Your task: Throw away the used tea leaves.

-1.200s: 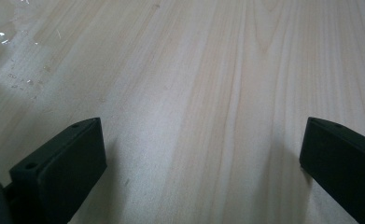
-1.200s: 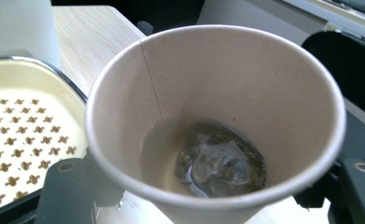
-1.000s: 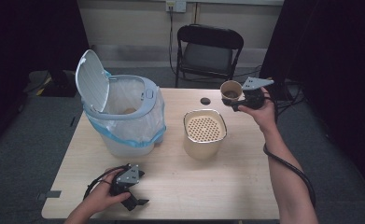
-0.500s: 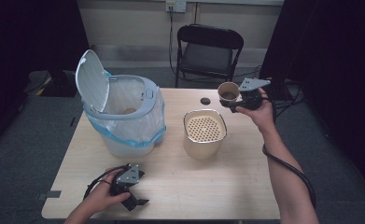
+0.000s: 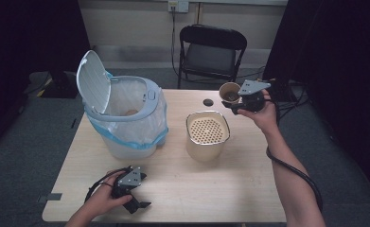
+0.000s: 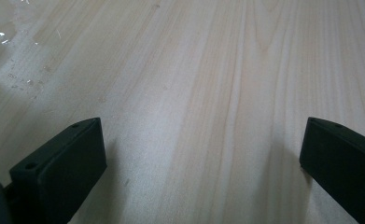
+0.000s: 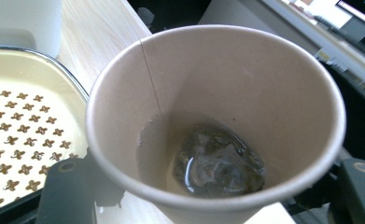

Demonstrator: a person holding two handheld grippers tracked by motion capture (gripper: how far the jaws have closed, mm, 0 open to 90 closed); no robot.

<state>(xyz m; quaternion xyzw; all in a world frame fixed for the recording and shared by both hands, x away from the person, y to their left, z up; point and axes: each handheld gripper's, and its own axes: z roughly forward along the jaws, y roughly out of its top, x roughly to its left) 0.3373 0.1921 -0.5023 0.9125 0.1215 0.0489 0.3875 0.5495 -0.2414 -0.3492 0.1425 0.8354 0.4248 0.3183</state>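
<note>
A brown paper cup (image 5: 230, 92) is held in the air over the table's far right part, with my right gripper (image 5: 233, 102) shut on its lower wall. In the right gripper view the cup (image 7: 217, 116) tilts toward the camera, and a dark wet clump with some liquid lies at its bottom. A cream container (image 5: 207, 135) with a perforated insert stands just left of and below the cup. My left gripper (image 5: 137, 201) rests on the table near the front left edge. Its jaws are wide open over bare wood (image 6: 203, 154).
A white bin (image 5: 126, 118) lined with a clear bag stands at the table's left, lid raised. A small black cap (image 5: 207, 102) lies on the table behind the cream container. A black folding chair (image 5: 211, 52) stands beyond the far edge. The perforated insert (image 7: 26, 121) lies left of the cup.
My right gripper has drifted slightly left with the cup. The left gripper has stayed in place on the table.
</note>
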